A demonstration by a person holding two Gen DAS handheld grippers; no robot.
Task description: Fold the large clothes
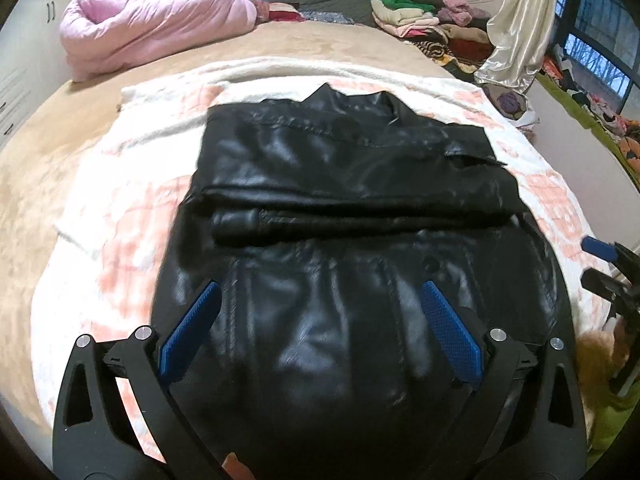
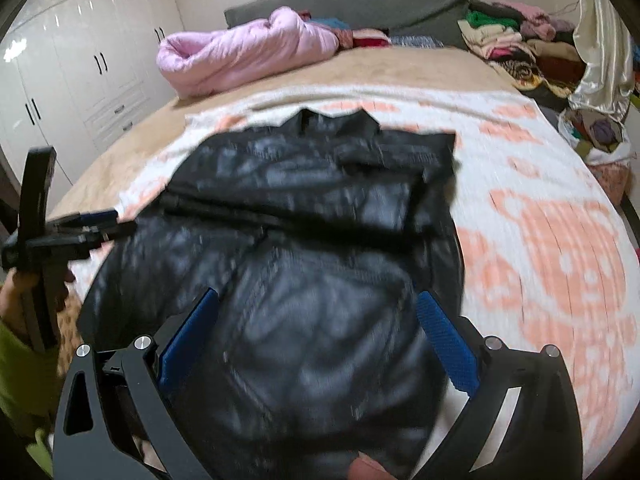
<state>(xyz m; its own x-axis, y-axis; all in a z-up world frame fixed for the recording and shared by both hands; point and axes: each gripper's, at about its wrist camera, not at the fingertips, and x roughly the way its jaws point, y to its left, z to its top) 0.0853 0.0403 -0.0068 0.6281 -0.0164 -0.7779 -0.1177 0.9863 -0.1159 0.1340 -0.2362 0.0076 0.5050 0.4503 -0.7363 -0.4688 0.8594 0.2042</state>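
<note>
Black leather jacket [image 1: 344, 200] is lying glossy, likely heavy, slippery, crease-resistant; left hand-held gripper [image 1: 320, 328] and right hand-held gripper [image 2: 320, 332] are hovering released, hem corners looking the best hold.

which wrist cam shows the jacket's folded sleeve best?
Left wrist: the sleeve lies sharp across the black jacket, cuff end visible at left. Right wrist shows the same sleeve motion-blurred, a dark band only, detail lost.

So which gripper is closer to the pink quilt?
Left. The left gripper sits over the jacket on the pink quilt's side; the right gripper is on the far side.
</note>
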